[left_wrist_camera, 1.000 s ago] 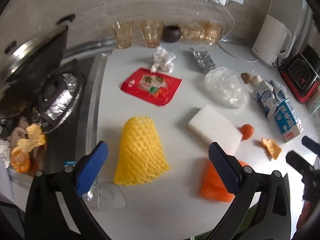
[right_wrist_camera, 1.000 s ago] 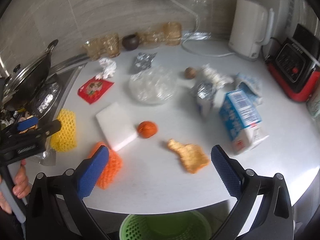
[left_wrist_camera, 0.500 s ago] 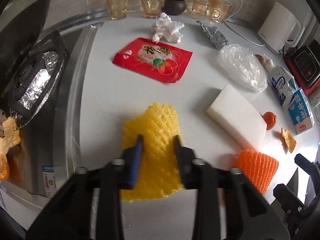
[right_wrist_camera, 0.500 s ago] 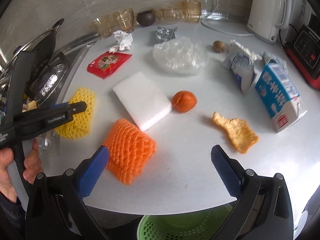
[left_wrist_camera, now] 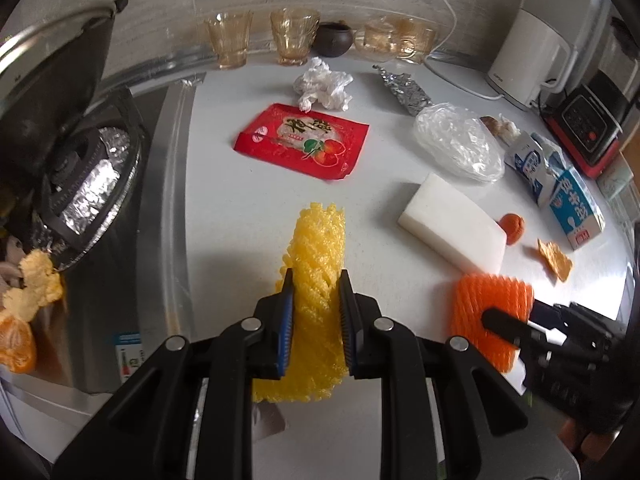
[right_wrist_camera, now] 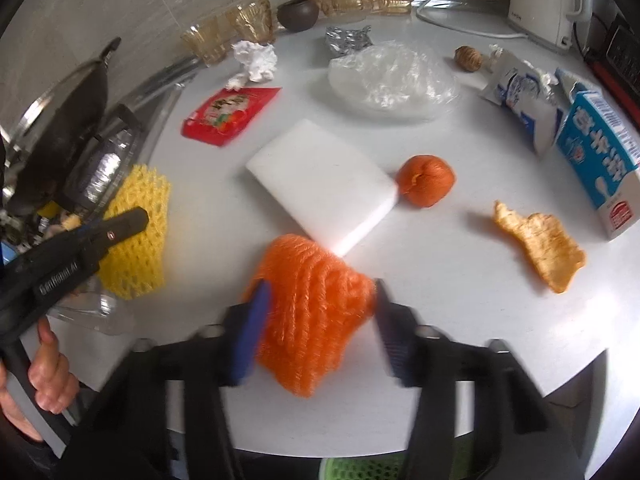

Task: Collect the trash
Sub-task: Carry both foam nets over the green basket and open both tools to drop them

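Note:
A yellow foam net [left_wrist_camera: 318,240] lies on the white counter [left_wrist_camera: 224,208] near the stove. My left gripper [left_wrist_camera: 315,280] is closing, and its blue pads squeeze the net's near half from both sides. To its right lies an orange foam net [right_wrist_camera: 312,320]. My right gripper [right_wrist_camera: 320,288] is closing on it, blurred, with both pads against its sides. Other trash farther back: a red wrapper [left_wrist_camera: 304,142], crumpled tissue [left_wrist_camera: 322,88], foil [left_wrist_camera: 404,88], clear plastic wrap [left_wrist_camera: 460,142], a white foam block [left_wrist_camera: 452,228], orange peel [right_wrist_camera: 538,246] and two milk cartons [right_wrist_camera: 596,160].
A stove with a pan and foil-lined burner [left_wrist_camera: 80,176] borders the counter on the left. Glasses [left_wrist_camera: 228,42], a dark bowl and a white kettle [left_wrist_camera: 524,60] stand along the back wall. A green basket [right_wrist_camera: 360,470] sits below the counter's front edge.
Both grippers came down onto the counter. The left closed on the yellow net half a second ago and squeezed it narrower. The right, open until just now, has closed around the orange net.

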Tool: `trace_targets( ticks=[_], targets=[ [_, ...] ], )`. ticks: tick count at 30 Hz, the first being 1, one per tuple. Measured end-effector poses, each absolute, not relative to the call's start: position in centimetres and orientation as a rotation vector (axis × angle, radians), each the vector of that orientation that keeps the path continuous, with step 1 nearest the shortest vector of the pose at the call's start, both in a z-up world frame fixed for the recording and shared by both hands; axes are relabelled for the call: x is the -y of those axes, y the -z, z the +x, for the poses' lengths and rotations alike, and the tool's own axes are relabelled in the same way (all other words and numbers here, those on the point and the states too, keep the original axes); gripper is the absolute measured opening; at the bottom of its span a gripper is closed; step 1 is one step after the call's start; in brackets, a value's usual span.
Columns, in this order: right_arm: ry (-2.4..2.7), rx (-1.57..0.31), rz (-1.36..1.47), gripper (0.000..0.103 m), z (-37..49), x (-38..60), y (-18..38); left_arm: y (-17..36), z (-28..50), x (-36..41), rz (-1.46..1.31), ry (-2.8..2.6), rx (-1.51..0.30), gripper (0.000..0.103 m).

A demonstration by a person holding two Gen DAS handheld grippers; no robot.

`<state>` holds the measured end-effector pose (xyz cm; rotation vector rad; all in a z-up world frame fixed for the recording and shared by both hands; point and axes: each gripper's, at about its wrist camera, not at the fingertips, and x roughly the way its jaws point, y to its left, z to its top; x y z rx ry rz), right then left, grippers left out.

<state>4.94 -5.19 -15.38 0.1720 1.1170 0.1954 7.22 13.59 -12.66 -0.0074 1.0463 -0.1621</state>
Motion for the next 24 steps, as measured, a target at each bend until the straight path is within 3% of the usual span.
trace_targets(
  ticks=[5, 14, 24],
  targets=[
    [-0.204, -1.104, 0.148, 0.023, 3.5, 5.6, 14.0, 11.3, 5.5, -12.5, 0.007, 0.229, -1.035, 0.020],
    [-0.125, -1.063, 0.092, 0.023, -5.6, 12.1, 9.3, 8.7, -2.0, -4.6, 0.075, 0.551, -1.089, 0.020],
    [-0.045, -1.093, 0.107, 0.024, -14.6, 21.2, 9.6, 11.8, -9.0, 5.3, 0.113, 0.687, -1.239, 0.020]
  ],
)
